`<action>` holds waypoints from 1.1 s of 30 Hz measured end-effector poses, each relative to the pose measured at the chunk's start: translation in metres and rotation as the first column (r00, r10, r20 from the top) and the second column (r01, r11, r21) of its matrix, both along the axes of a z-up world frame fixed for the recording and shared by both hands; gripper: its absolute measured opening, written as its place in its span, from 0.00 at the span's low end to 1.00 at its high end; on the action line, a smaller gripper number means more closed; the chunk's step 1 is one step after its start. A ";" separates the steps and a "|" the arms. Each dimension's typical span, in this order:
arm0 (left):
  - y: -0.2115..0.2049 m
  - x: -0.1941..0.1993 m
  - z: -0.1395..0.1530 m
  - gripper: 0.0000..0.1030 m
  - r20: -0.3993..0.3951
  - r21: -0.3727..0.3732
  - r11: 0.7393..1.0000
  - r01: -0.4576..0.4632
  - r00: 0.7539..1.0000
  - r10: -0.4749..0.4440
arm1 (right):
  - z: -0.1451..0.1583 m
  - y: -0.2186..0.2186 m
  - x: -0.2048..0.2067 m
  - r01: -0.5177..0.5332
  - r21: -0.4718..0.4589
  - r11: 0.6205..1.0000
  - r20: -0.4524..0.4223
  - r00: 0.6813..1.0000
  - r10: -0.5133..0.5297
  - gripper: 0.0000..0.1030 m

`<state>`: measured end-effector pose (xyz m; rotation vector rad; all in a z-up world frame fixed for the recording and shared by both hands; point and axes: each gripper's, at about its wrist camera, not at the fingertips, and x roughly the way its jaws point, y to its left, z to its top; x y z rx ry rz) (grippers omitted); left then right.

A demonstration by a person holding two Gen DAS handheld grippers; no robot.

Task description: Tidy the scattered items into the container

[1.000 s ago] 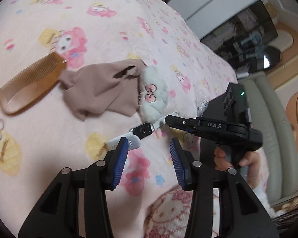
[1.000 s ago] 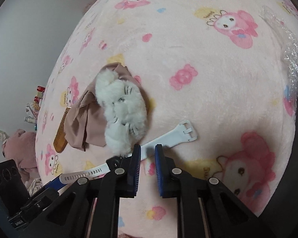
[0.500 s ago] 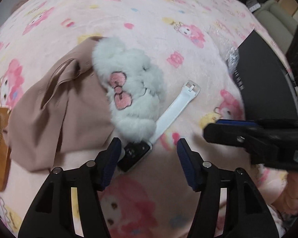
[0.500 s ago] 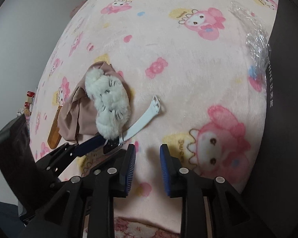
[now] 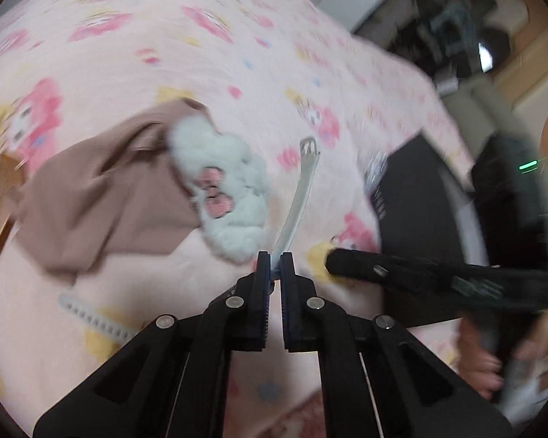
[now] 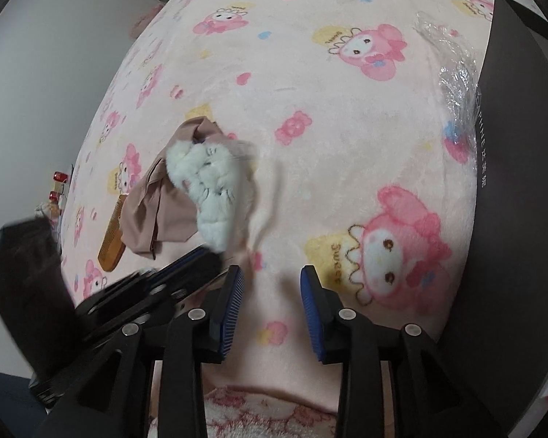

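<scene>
Left gripper [image 5: 274, 259] clamped on the white watch [image 5: 299, 197], strap rising over the pink blanket [image 6: 347, 109] beside the plush toy [image 5: 230, 197]. Right gripper [image 6: 272, 281] apart, holding nothing. Best lifted steadily toward the black box [image 6: 511, 182], minding the dangling strap. Half a second ago, left pads apart around the watch face.

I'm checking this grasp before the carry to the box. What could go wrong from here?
The left gripper pinches the white watch only at its fingertips, edge-on, so it could slip or twist out. The perforated strap end trails on the blanket and may snag. The fluffy white plush sits right beside the strap and could be dragged along. The right gripper is open, offering no support.
</scene>
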<state>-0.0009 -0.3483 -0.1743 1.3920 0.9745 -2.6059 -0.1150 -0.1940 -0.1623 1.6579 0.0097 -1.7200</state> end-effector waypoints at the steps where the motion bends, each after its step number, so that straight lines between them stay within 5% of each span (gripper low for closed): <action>1: -0.007 0.011 0.005 0.00 -0.017 0.014 0.999 -0.036 0.999 0.036 | -0.002 -0.002 -0.002 0.010 0.011 1.000 0.000 1.000 -0.010 0.28; 6: -0.039 0.063 0.012 0.00 -0.046 0.049 0.978 -0.201 0.978 0.203 | -0.004 -0.013 -0.005 -0.034 0.020 0.999 0.032 0.999 0.034 0.28; 9: -0.046 0.070 0.002 0.00 -0.039 0.055 0.983 -0.177 0.983 0.180 | 0.002 -0.034 0.008 -0.133 0.003 0.991 0.030 0.991 0.132 0.28; 11: -0.037 0.062 -0.003 0.01 -0.016 0.029 0.993 -0.113 0.993 0.113 | 0.001 -0.043 0.011 -0.150 0.009 0.989 0.037 0.988 0.149 0.28; 14: -0.008 0.035 -0.011 0.20 0.026 -0.058 0.998 0.014 1.000 -0.012 | -0.001 -0.041 0.009 -0.096 0.033 0.995 0.013 0.995 0.095 0.28; 18: 0.025 -0.004 -0.032 0.31 0.115 -0.129 0.978 0.166 0.982 -0.151 | -0.010 -0.025 0.006 -0.047 0.058 0.997 0.041 0.998 0.045 0.30; 22: 0.042 -0.033 -0.053 0.52 0.207 -0.190 0.953 0.236 0.959 -0.196 | -0.014 -0.003 0.001 -0.005 0.072 0.997 0.059 0.998 0.001 0.31; 24: 0.045 -0.039 -0.062 0.46 0.239 -0.194 0.950 0.246 0.951 -0.198 | -0.016 0.004 0.000 0.011 0.068 0.998 0.066 0.998 -0.015 0.33; 25: 0.045 -0.040 -0.065 0.31 0.250 -0.207 0.947 0.247 0.949 -0.193 | -0.016 0.005 0.000 0.017 0.066 0.998 0.068 0.997 -0.022 0.34; 27: 0.042 -0.037 -0.067 0.29 0.234 -0.188 0.954 0.231 0.954 -0.185 | -0.016 0.007 -0.001 0.021 0.065 0.998 0.072 0.997 -0.025 0.34; 32: 0.009 -0.008 -0.049 0.19 0.054 0.095 0.991 0.094 0.994 -0.100 | -0.004 0.014 0.003 0.024 0.024 0.999 0.069 0.997 -0.025 0.34; 33: 0.004 -0.003 -0.043 0.07 0.018 0.135 0.988 0.078 0.997 -0.081 | 0.000 0.015 0.004 0.023 0.016 1.000 0.068 0.997 -0.024 0.34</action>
